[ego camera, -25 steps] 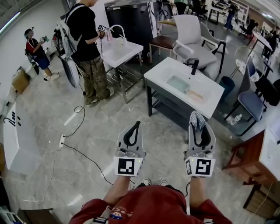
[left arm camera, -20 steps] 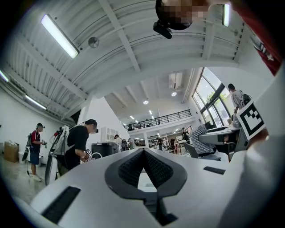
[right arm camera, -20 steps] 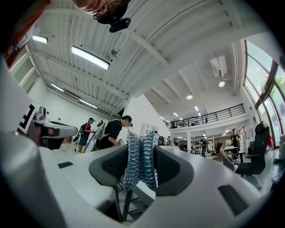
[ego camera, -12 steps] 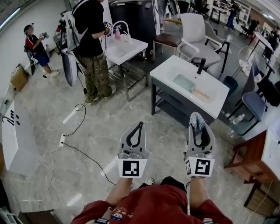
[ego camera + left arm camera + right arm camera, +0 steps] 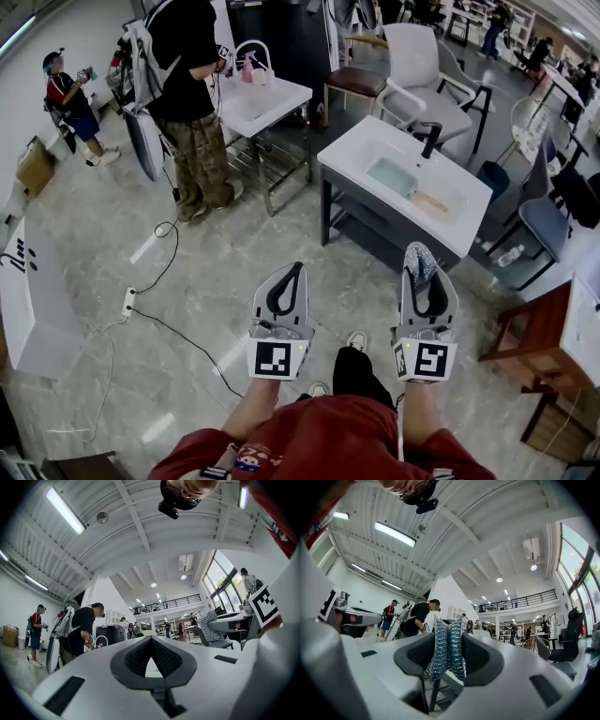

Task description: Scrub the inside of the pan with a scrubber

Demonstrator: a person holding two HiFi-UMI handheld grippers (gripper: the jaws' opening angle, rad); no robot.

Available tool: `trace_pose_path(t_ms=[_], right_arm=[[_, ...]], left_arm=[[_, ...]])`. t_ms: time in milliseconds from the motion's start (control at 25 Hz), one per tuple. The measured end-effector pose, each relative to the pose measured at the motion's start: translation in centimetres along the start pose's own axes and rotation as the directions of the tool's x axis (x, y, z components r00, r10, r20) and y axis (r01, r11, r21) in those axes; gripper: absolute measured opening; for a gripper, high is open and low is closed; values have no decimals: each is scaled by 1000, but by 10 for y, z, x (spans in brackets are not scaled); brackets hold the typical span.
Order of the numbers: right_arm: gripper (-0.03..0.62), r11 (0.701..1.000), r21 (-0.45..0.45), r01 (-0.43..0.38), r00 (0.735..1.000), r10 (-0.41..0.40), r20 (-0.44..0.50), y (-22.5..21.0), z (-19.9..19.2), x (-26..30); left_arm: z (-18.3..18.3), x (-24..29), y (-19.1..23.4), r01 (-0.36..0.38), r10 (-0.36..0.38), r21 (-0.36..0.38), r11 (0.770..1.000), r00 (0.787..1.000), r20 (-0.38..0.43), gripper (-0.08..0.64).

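My right gripper (image 5: 421, 255) is shut on a silvery mesh scrubber (image 5: 420, 259), which shows in the right gripper view as a blue-grey wad (image 5: 447, 649) squeezed between the jaws. My left gripper (image 5: 295, 270) is shut with nothing in it; its tips meet in the left gripper view (image 5: 151, 641). Both are held level in front of me over the grey floor. No pan shows in any view. A white sink counter (image 5: 375, 141) with a black tap (image 5: 430, 139) stands ahead on the right; something flat and tan (image 5: 431, 202) lies in its basin.
A second white sink stand (image 5: 272, 103) is ahead on the left, with a person in black (image 5: 192, 103) at it. Another person (image 5: 66, 98) stands far left. A white chair (image 5: 422, 80), a wooden cabinet (image 5: 553, 337) and floor cables (image 5: 159, 323) surround me.
I have stepped forward; the sink counter has come slightly nearer and my foot shows between the grippers. Both grippers keep their pose and hold.
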State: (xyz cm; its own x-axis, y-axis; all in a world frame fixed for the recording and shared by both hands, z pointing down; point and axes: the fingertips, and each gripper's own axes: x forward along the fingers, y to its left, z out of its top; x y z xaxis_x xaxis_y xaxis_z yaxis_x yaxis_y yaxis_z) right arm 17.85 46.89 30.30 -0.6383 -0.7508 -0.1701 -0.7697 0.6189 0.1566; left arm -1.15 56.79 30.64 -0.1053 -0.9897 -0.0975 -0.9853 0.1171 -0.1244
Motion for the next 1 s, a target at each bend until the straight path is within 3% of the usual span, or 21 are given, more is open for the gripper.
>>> trace_pose_path(t_ms=[360, 480, 680, 840, 1000], right_arm=[[183, 999, 46, 24, 1000, -24, 4, -58, -23, 75], [183, 999, 48, 22, 1000, -22, 7, -82, -30, 101], [183, 997, 64, 35, 999, -35, 3, -123, -44, 142], [183, 998, 48, 29, 1000, -29, 0, -158, -53, 169], [183, 998, 56, 30, 1000, -30, -8, -191, -68, 189]], left_arm=[[-2, 95, -1, -12, 13, -11, 1000, 999, 36, 8], [6, 134, -6, -19, 20, -15, 1000, 996, 92, 8], [-3, 187, -20, 6, -6, 2, 1000, 1000, 18, 8], [11, 233, -30, -11, 12, -12, 1000, 995, 100, 8], [8, 271, -46, -7, 6, 4, 1000, 995, 96, 8]])
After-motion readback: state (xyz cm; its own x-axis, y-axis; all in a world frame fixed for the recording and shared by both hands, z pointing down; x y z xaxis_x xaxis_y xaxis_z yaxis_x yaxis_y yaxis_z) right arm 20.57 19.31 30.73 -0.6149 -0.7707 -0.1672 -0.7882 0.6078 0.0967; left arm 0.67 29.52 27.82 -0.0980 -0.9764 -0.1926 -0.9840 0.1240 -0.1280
